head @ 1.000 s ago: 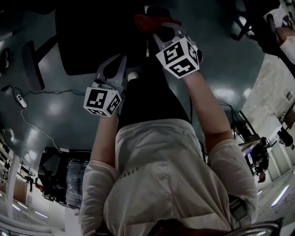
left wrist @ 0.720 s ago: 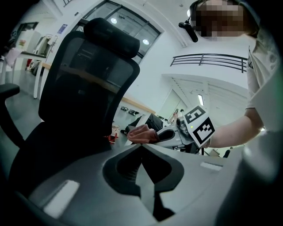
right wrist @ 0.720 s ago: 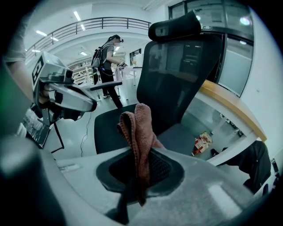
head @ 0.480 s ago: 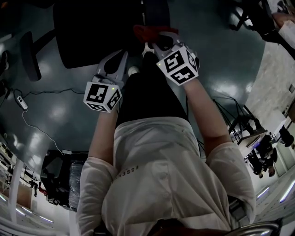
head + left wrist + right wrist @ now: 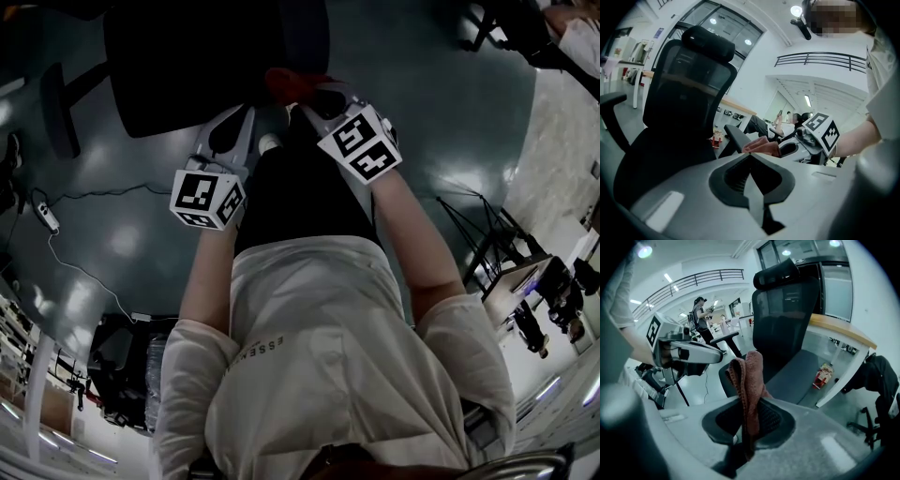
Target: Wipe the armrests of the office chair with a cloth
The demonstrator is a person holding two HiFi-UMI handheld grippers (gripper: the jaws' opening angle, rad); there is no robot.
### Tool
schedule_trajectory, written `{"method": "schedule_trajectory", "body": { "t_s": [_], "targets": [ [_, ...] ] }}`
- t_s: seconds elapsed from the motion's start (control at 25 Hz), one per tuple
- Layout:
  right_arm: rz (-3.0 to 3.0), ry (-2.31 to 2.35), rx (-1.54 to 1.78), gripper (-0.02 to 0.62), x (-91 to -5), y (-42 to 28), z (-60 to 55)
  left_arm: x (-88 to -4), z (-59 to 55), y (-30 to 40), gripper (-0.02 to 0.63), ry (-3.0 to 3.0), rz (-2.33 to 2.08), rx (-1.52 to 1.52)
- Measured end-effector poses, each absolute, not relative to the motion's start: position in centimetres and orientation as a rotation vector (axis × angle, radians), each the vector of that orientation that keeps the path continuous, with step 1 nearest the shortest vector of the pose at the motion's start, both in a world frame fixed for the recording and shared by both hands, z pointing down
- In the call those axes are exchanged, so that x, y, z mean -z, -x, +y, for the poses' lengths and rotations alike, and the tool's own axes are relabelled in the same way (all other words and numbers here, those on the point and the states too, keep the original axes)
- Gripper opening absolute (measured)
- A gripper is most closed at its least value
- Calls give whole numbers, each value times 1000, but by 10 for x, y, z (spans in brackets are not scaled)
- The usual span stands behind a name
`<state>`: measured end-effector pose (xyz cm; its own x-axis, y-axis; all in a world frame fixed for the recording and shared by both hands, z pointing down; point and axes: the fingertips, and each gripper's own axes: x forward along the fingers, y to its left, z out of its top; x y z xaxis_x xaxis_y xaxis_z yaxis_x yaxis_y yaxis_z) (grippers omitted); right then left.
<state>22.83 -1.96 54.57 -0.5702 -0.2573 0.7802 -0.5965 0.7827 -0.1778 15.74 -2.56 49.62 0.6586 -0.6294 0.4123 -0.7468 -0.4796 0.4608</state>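
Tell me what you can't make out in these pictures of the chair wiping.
- Head view: whether the cloth touches the near armrest; the right gripper covers it, and the picture is dark.
- Right gripper view: most of that armrest, behind the cloth.
- Left gripper view: the far armrest, cut off at the left edge.
- The chair: its wheels show in no view.

The office chair (image 5: 206, 66) is cut off at 12 o'clock (head view). The cloth (image 5: 281, 82) is partly covered by the right gripper (image 5: 309, 96).

Clad in a loose white long-sleeved shirt (image 5: 328, 356) with small dark lettering; black lower garment (image 5: 300, 202) between the grippers. Behind the jaws of the pale grey plastic left gripper (image 5: 751, 157) and right gripper (image 5: 749, 401), white cubes (image 5: 208, 199) with black square markers.
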Motion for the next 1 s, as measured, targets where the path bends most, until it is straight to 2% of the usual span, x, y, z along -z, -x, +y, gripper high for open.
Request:
{"method": "schedule_trajectory", "body": {
  "t_s": [0.28, 0.48, 0.72, 1.0],
  "targets": [
    [-2243, -939, -602, 40, -508, -285, -88, -495, -43, -186, 17, -2265, -1006, -266],
    [-2260, -1028, -659, 40, -517, -320, -167, -500, -72, -201, 17, -2234, -1046, -246],
    [-2281, -926, -672, 40, -562, -321, -240, -527, -98, -209, 17, -2162, -1088, -268],
    [-2330, -728, -673, 40, -580, -294, -256, -536, -117, -191, 17, -2096, -1143, -276]
  ]
}}
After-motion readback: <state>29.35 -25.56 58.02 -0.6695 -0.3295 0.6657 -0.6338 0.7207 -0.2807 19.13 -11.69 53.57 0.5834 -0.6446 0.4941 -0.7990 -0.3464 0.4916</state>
